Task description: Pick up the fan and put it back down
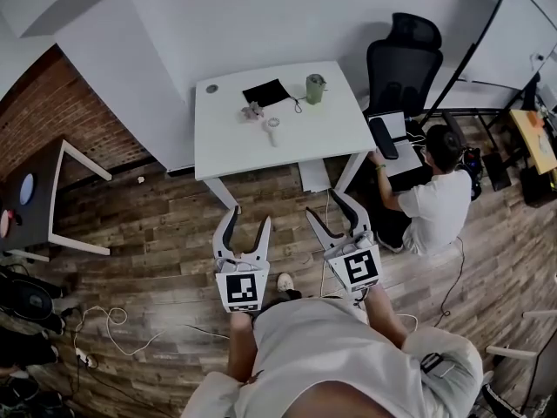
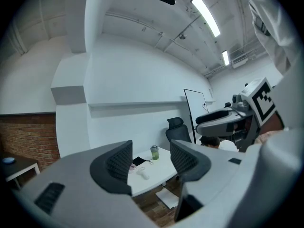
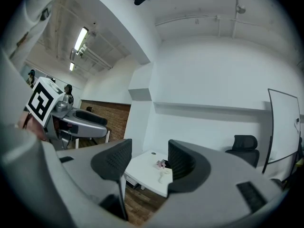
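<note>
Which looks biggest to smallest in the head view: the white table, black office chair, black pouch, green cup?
Largest first: white table, black office chair, black pouch, green cup; pouch and cup are close.

Lying flat near the middle of the white rectangular table (image 1: 228,142): small white handheld fan (image 1: 273,131), round ring-shaped head, short straight handle. Seen from the head view, head toward 12 o'clock, handle toward 6 o'clock. Resting free on the tabletop, untouched. Finer detail too small to tell.
</note>
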Available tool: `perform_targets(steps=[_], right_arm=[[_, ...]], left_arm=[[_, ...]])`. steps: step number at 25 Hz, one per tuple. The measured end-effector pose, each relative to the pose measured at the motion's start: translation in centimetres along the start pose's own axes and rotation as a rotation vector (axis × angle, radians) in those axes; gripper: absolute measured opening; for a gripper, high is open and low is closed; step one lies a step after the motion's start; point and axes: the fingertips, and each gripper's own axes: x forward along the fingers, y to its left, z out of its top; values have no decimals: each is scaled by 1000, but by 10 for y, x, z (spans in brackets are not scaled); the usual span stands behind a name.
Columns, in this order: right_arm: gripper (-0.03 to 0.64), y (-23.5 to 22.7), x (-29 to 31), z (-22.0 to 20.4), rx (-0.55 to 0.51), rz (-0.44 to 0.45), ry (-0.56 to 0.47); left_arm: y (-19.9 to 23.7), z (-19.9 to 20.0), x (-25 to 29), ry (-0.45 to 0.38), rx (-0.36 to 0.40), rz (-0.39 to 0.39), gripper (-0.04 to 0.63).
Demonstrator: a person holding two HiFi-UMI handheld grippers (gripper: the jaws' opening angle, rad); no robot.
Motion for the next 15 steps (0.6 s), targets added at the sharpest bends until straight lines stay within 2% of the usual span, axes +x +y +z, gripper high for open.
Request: perform_targets(steps=[8,15], right_arm=[[239,7,37,7,-7,-41,3],[238,7,55,-3,6,-63,47]], left_arm=[[35,-8,20,-14,-8,-50,244],[49,-17,36,-17,-32,-82,244]])
